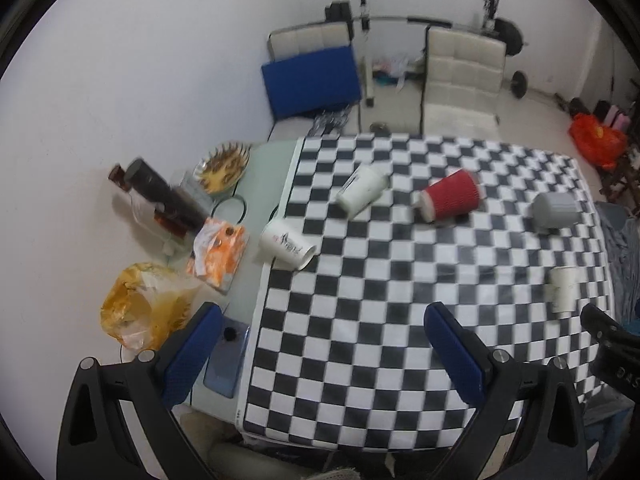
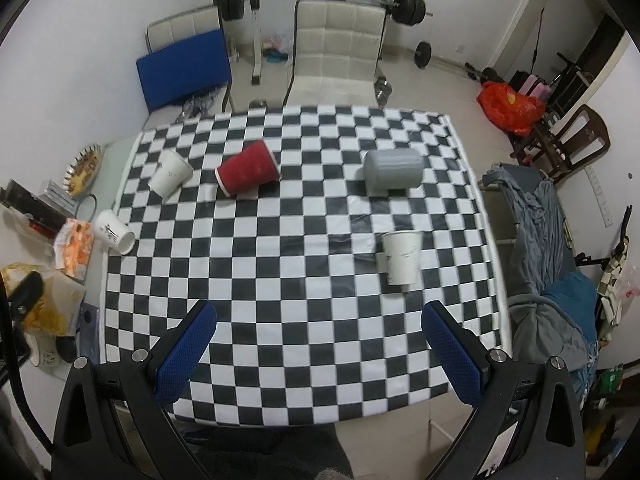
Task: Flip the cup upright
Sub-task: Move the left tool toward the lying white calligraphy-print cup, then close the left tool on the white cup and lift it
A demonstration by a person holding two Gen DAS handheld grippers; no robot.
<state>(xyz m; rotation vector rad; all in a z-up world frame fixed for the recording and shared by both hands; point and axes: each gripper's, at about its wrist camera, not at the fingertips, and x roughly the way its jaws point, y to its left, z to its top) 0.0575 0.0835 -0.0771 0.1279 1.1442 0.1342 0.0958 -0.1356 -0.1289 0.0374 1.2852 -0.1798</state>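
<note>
Checkered-cloth table [image 2: 304, 320], red cup [image 2: 248, 174], grey cup [image 2: 394, 172], three white cups [image 2: 402, 258] lying scattered

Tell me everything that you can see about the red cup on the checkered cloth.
The red cup looks like a paper cup with a ribbed red sleeve and a pale rim. It lies on its side on the checkered cloth, in the far half, with its wide mouth towards the near left and its narrower base towards the far right. A white cup lies to its left and a grey cup to its right; it touches neither. No gripper holds it; only the cloth touches it.
</note>
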